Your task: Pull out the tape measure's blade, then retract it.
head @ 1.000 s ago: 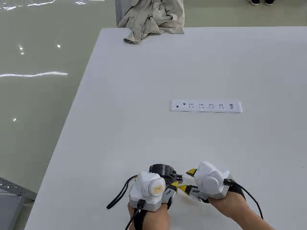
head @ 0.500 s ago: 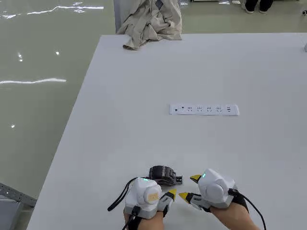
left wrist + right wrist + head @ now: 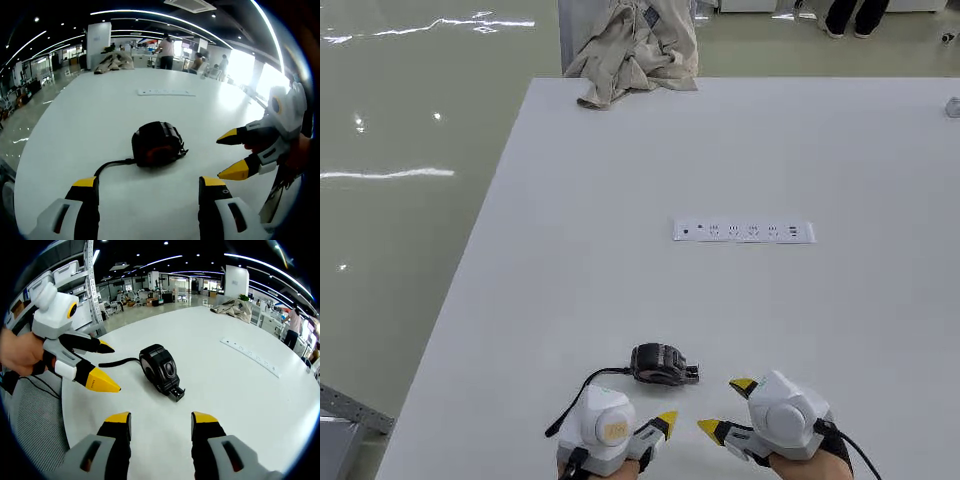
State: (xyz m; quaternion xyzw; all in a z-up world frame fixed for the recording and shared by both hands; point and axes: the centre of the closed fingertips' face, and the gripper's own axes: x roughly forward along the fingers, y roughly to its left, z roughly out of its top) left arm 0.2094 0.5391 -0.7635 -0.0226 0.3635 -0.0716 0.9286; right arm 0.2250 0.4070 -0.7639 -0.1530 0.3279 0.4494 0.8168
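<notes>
A black tape measure (image 3: 660,363) lies on the white table (image 3: 620,250) with its blade wound in and a black strap trailing to its left. In the head view my left gripper (image 3: 655,428) sits just short of it at the near edge, and my right gripper (image 3: 725,406) is to the tape's right. Both stand open and touch nothing. The left gripper view has the tape measure (image 3: 156,143) ahead of the open left gripper (image 3: 149,182), with the right gripper (image 3: 230,155) coming in from the right. Seen from the right gripper (image 3: 161,417), the tape measure (image 3: 160,365) lies ahead and the left gripper (image 3: 109,367) is at the left.
A white power strip (image 3: 743,232) lies mid-table beyond the tape. A beige garment (image 3: 632,45) is heaped at the far edge. The table's left edge drops to a glossy floor (image 3: 400,200).
Both grippers have drawn back toward the person, away from the tape measure, which the left gripper had been up against a second ago. The tape measure now lies free.
</notes>
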